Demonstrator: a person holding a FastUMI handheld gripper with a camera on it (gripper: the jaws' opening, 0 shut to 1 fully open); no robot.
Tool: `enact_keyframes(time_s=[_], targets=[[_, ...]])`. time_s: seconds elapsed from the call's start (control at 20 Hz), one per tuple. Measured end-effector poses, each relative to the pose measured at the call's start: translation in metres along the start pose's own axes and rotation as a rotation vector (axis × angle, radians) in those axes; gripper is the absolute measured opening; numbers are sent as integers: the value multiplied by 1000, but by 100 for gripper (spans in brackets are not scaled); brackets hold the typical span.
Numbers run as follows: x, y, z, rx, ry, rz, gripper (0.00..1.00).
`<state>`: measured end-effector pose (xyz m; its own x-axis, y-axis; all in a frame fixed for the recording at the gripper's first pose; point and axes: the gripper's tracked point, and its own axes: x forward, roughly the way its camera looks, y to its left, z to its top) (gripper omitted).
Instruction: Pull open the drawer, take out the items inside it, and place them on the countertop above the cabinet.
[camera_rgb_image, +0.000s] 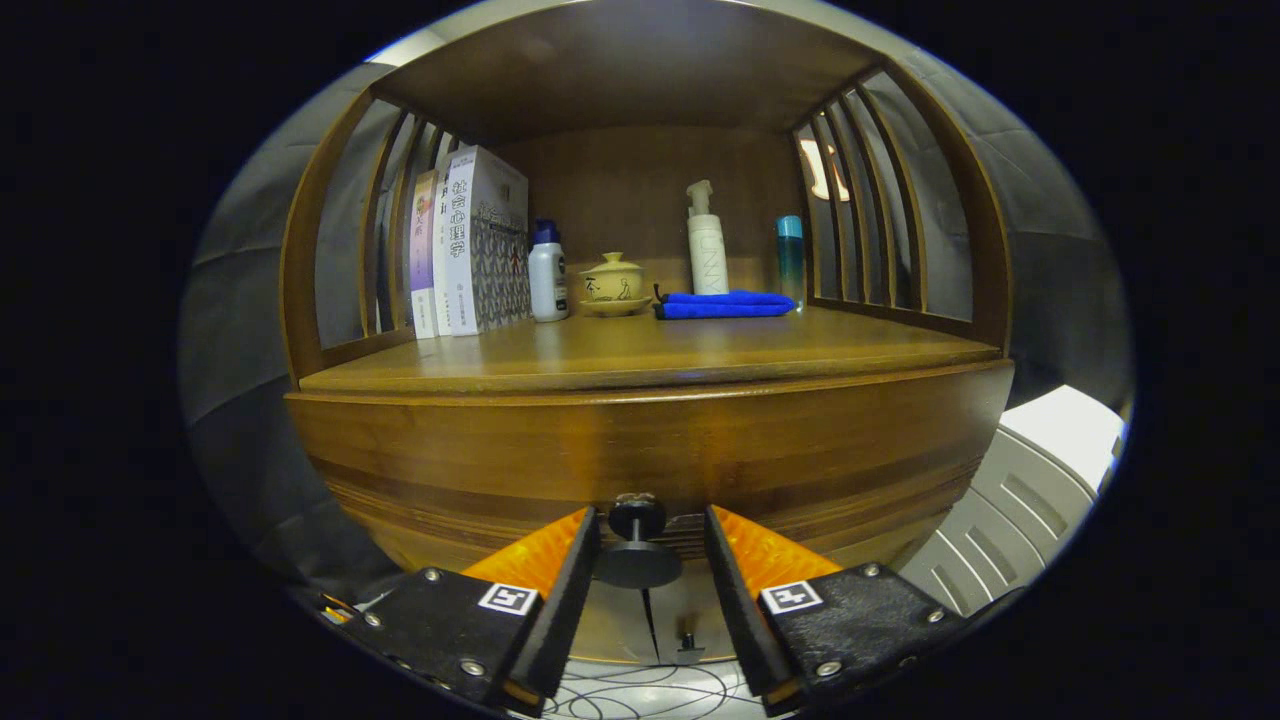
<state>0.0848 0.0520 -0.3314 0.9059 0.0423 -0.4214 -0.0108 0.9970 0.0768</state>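
While the gripper (650, 540) held its fingers apart around the closed drawer's (650, 450) dark knob (637, 518), seemingly untouched, the countertop (640, 350) bore three books (470, 245) and three bottles (707, 240).

Claw (652, 540) on black textured mounts; silver screws, square black-and-white marker tags

Home-style corner staged in a booth: wooden cabinet (640, 440) with slatted sides, books (470, 245), lidded teacup (612, 283), pump bottle (706, 240), folded blue cloth (722, 304) on countertop (640, 350). Plain cloth wall (240, 300) behind.
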Motion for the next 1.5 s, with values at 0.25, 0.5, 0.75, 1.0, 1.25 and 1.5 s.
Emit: enact_keyframes(time_s=[0.25,0.5,0.75,1.0,1.25,1.5], targets=[[-1,1,-3,-27,-26,-18,47],[-1,2,-4,-108,-80,14,32],[-8,1,-5,-111,-73,14,29],[-35,1,-12,-103,-66,8,29],[-73,0,-20,-59,-61,14,29],[-106,-1,-32,-51,-46,12,28]])
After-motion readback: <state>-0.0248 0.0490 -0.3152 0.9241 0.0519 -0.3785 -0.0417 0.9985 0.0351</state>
